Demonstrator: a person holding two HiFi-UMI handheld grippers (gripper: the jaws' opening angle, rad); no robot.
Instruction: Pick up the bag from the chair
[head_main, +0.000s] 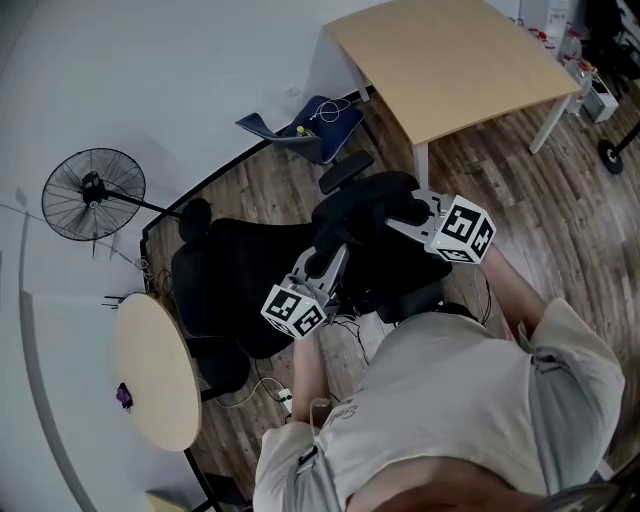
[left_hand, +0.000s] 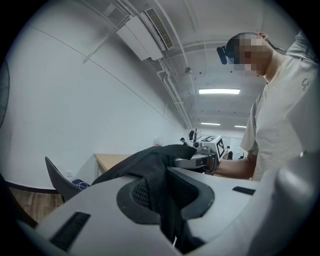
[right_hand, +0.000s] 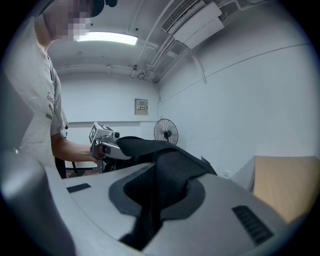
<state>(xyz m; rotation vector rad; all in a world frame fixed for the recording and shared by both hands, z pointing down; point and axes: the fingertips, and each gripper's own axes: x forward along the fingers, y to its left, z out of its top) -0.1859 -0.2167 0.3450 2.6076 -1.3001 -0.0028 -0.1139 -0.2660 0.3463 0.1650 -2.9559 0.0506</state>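
Fan (head_main: 93, 193), round table (head_main: 155, 370) and desk (head_main: 450, 60) around chair (head_main: 230, 285) and bag (head_main: 360, 212)

No word, brand or number can be read anywhere. The cube (head_main: 296, 310) on the left claw (head_main: 336, 252) and the cube (head_main: 466, 230) on the right claw (head_main: 393, 221) bear only black-and-white square markers. A small plate (right_hand: 141, 106) on the far wall (right_hand: 112, 107) and a mark (left_hand: 305, 83) on the person's shirt (left_hand: 285, 120) are too small to read.

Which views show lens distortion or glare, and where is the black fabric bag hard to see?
Left gripper view: fisheye, dark corners, curved wall lines; the black fabric bag is sharp. Right gripper view: same fisheye; the long ceiling lamp glares white. Head view: dim, and the bag blends into the black office chair.
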